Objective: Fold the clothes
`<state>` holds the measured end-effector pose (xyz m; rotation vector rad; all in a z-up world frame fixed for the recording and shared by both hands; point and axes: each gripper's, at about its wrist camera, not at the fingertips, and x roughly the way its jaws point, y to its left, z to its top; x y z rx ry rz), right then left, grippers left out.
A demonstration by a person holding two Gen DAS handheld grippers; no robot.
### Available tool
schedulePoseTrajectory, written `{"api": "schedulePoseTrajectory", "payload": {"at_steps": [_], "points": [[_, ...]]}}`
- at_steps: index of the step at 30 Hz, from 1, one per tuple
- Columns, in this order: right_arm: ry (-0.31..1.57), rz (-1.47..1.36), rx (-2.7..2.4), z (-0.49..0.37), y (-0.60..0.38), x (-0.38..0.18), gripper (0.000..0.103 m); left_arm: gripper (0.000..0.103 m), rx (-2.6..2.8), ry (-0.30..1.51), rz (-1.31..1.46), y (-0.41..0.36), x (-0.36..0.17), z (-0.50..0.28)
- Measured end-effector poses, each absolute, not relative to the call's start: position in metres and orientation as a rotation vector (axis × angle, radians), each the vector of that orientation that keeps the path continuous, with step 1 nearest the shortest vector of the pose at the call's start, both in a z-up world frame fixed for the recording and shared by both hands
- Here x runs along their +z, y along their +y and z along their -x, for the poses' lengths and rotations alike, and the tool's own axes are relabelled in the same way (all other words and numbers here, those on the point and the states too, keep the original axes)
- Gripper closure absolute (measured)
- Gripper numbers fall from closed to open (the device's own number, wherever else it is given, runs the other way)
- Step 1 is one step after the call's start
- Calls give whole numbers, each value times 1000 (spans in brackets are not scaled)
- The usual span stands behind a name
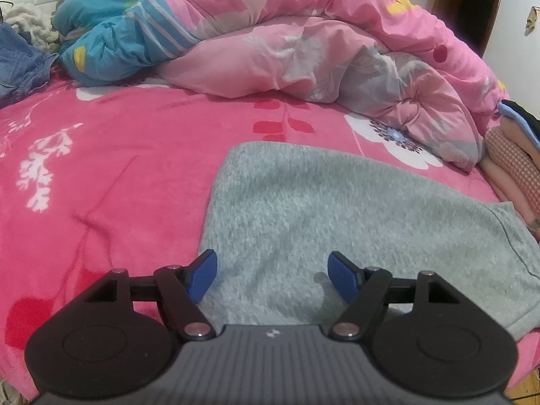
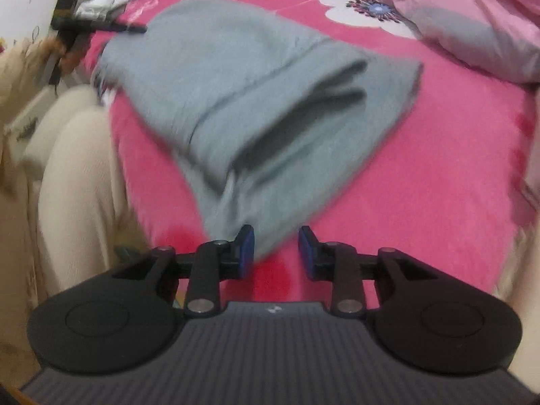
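With the grey garment [image 2: 256, 101] lying folded mid-frame on the pink sheet [image 2: 438, 185], right gripper [image 2: 276, 253] parted, empty at its near corner (probably just let go); left gripper [image 1: 271, 278] spread wide above the fabric, gripping nothing.

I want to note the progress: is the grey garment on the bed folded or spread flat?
Folded. In the right wrist view the grey garment shows stacked layers along its open right edge, lying on the pink bedsheet.
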<state>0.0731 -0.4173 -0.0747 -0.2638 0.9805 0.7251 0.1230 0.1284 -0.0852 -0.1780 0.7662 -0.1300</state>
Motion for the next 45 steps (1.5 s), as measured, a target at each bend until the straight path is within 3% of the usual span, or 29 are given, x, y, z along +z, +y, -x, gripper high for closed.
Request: {"api": "schedulePoseTrajectory", "payload": {"at_steps": [5, 7, 8, 9, 12, 24, 30, 34, 37, 39, 41, 43, 44, 45], "points": [[852, 99, 632, -68, -446, -53, 71, 27, -132, 766, 169, 127, -85, -123], [799, -38, 617, -82, -449, -50, 57, 27, -132, 766, 170, 127, -85, -123], [785, -125, 617, -90, -449, -54, 43, 27, -132, 765, 171, 127, -85, -123], [771, -212, 616, -97, -449, -59, 36, 27, -132, 765, 173, 127, -85, -123], [787, -443, 626, -126, -448, -79, 31, 27, -131, 766, 169, 127, -85, -123], [812, -650, 613, -168, -426, -124, 26, 27, -125, 765, 145, 123, -87, -126], [832, -713, 565, -174, -432, -126, 33, 27, -123, 768, 144, 123, -86, -126], [860, -690, 551, -174, -427, -122, 32, 27, -121, 767, 141, 123, -86, -125], [877, -649, 551, -178, -415, -122, 20, 27, -118, 766, 136, 122, -86, -125], [869, -667, 575, -181, -409, -122, 1, 27, -118, 764, 135, 122, -86, -125], [857, -650, 559, -182, -403, -121, 1, 27, -119, 763, 138, 123, -87, -125], [845, -623, 530, -181, -400, -118, 12, 27, -120, 762, 141, 123, -87, -124], [841, -610, 512, -179, -400, -117, 36, 27, -120, 761, 142, 124, -87, -124], [837, -620, 502, -178, -404, -118, 49, 27, -120, 759, 141, 123, -87, -124]]}}
